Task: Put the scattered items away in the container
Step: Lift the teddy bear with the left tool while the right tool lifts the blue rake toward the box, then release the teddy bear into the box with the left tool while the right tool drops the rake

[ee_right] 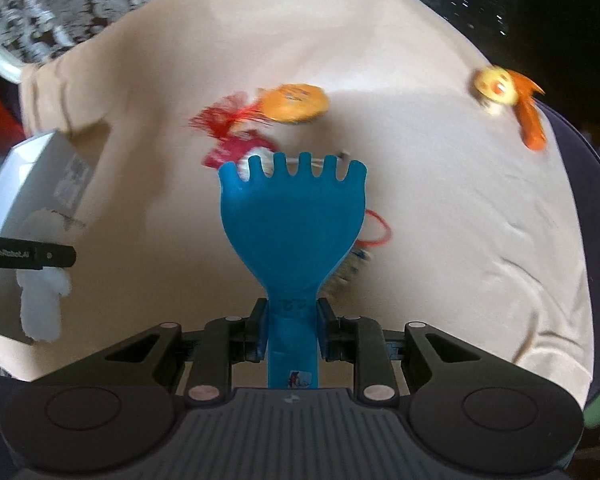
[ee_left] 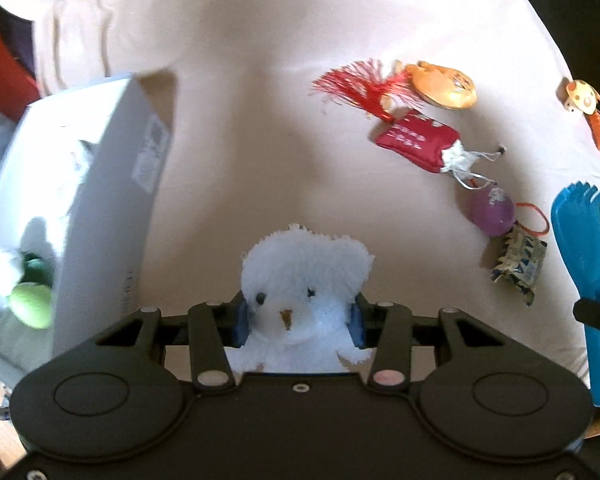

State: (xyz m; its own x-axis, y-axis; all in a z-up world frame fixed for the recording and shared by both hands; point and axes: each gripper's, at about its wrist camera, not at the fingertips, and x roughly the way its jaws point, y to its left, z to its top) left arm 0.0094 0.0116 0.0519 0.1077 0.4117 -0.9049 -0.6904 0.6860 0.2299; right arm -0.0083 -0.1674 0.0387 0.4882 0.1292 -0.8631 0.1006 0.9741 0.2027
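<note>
Left wrist: left gripper [ee_left: 298, 320] clamps white plush bear [ee_left: 300, 280].

1. Your table [ee_left: 284, 80] is covered with a smooth beige cloth [ee_left: 260, 152], gathered into folds at the far left corner.
2. At its left edge rests an open white cardboard box [ee_left: 112, 184] with a printed label on its side.
3. To the right lie a red fringed tassel [ee_left: 356, 84] touching a round orange charm [ee_left: 444, 86], and just below them a red fabric pouch with a white drawstring [ee_left: 418, 140].
4. Nearer you sit a purple egg-shaped toy [ee_left: 492, 210] and a crumpled patterned wrapper [ee_left: 520, 266], touching each other.
5. Near the far right edge lies a yellow and orange fish-shaped toy [ee_left: 586, 110].
</note>
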